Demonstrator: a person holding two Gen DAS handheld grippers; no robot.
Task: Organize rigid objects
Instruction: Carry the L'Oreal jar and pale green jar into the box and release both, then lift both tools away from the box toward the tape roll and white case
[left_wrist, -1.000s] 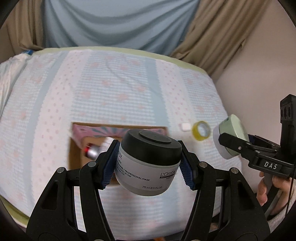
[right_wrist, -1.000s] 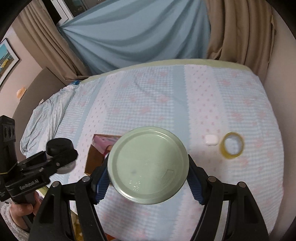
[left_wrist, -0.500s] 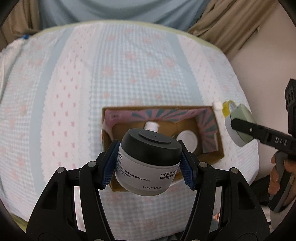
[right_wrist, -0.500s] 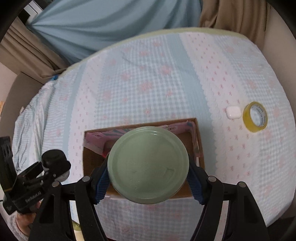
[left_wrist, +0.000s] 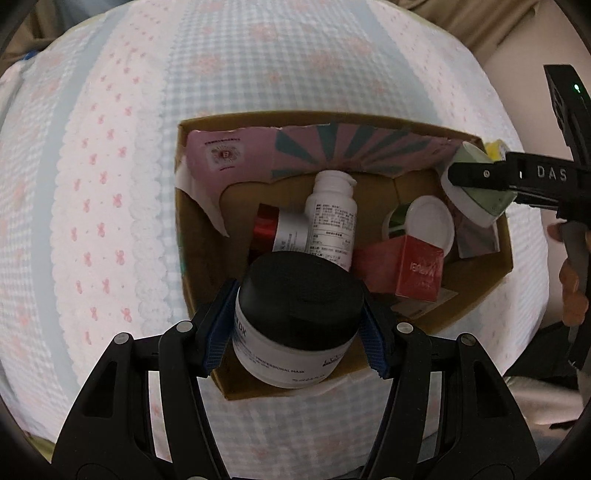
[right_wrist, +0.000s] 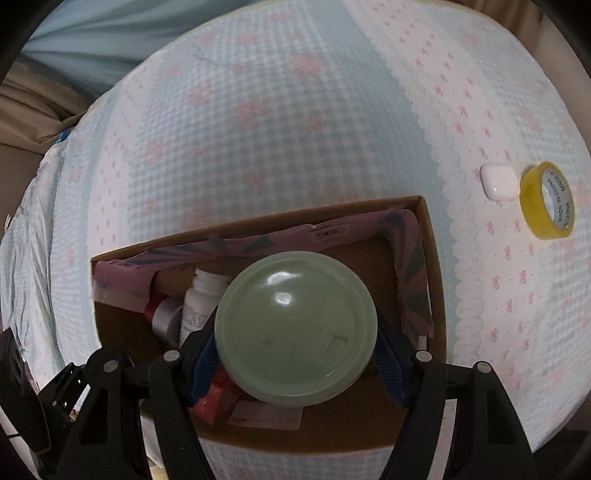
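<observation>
While both jars hang over the open cardboard box (left_wrist: 199, 258), I've got my left tool (left_wrist: 297, 332) pinching the white jar with the black lid (left_wrist: 295, 310) above the box's near-left corner, right over the front wall. My right tool (right_wrist: 295, 354) is clamped on the pale green round jar (right_wrist: 295, 328), and from the left camera that jar sits at the far-right rim. Down inside: a white pill bottle (left_wrist: 332, 218) lying beside a red-capped tube (left_wrist: 275, 229), a red carton (left_wrist: 410, 266) and a small white-lidded pot (left_wrist: 428, 225). Bare cardboard floor shows along the box's left side and in the back right corner. On the bed's checked blue-and-pink quilt (right_wrist: 258, 110), well right of the box, a white earbud case (right_wrist: 498, 182) lies just beside a yellow tape roll (right_wrist: 546, 201).
</observation>
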